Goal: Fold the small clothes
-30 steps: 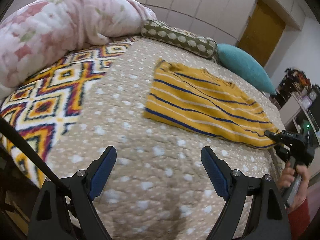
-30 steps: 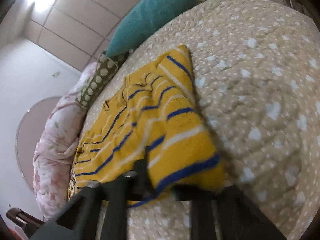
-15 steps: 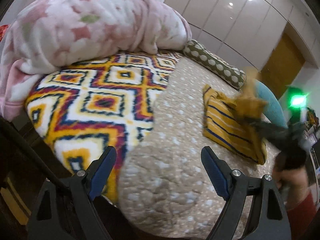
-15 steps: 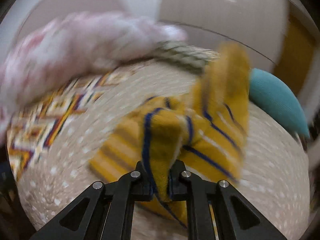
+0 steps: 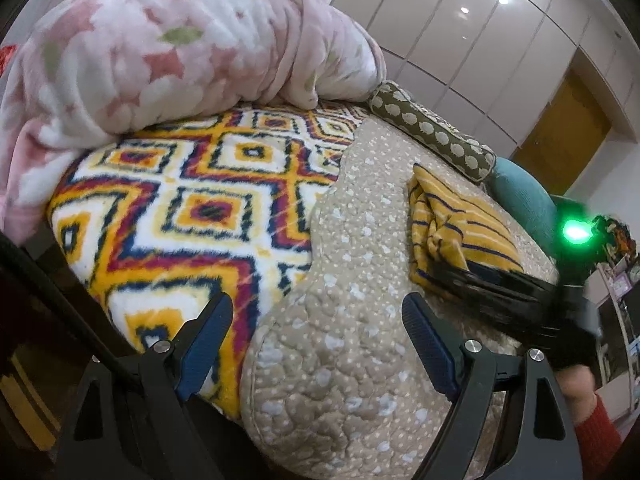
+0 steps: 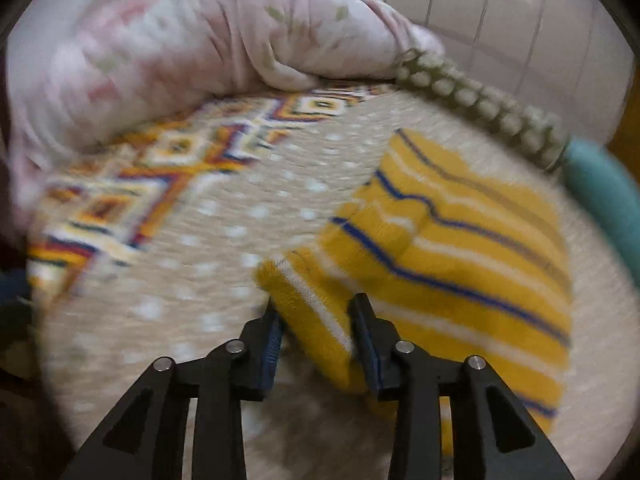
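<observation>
The right gripper [image 6: 316,328] jaws have just been opening around the folded yellow striped sweater [image 6: 452,248] edge, apparently releasing it; the left gripper [image 5: 316,336] is spread, empty.

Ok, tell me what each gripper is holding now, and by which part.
Left gripper: open, holding nothing. Right gripper: jaws just opening, folded edge of the yellow knitted top with blue and white stripes between them, apparently released.

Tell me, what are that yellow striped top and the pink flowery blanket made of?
The yellow striped top looks like soft knit, perhaps cotton or acrylic: ribbed edge, matte surface. The pink flowery blanket looks like plush fleece: fuzzy pile, puffy folds.
</observation>
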### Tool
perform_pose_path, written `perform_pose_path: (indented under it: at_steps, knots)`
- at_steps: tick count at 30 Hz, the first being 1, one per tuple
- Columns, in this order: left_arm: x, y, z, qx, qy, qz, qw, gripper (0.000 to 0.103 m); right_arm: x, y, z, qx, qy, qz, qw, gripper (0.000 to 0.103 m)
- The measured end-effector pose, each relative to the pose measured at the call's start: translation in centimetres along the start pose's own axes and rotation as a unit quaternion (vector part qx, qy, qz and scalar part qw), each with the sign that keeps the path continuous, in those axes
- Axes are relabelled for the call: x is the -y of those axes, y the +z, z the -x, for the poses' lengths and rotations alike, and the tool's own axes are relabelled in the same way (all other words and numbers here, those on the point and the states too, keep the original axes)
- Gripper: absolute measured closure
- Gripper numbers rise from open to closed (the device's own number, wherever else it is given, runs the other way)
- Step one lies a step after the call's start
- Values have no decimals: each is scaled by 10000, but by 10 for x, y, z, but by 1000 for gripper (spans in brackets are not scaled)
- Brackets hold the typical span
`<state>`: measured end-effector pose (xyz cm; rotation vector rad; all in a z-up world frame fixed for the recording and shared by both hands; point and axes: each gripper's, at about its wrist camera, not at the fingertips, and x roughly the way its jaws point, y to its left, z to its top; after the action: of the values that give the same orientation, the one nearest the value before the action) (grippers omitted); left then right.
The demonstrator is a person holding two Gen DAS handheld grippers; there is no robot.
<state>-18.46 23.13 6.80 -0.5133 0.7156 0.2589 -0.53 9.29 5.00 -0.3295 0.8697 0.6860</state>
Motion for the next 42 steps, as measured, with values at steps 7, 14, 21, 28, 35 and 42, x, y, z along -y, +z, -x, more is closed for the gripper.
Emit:
perform_pose_path:
  at_steps: [7,14,21,28,35,42]
  knots:
    - [56,25,-37,-258,-493,-752,9956,17,72,-45,88,627,660,-1068,9901,59]
    - [126,57,-107,-504,-624,-1381,9872,17,165,-83,99,579,5,-2161,9747,55]
    - [146,77,-183,-681,168,-1713,9827,17,234,-79,48,712,1117,-3648,9216,35]
    - [125,82,-215,-718,-173,-1321,9885,14,245,-48,-26,750,2052,-4089,8860,31]
    - [145,72,-200,-812,-364,-1166,9892,38,249,-34,-5,868,2307,-3960,8845,65]
    - [212,56,-197,-895,-486,-1884,9768,36,272,-63,55,1325,1877,-3817,8953,65]
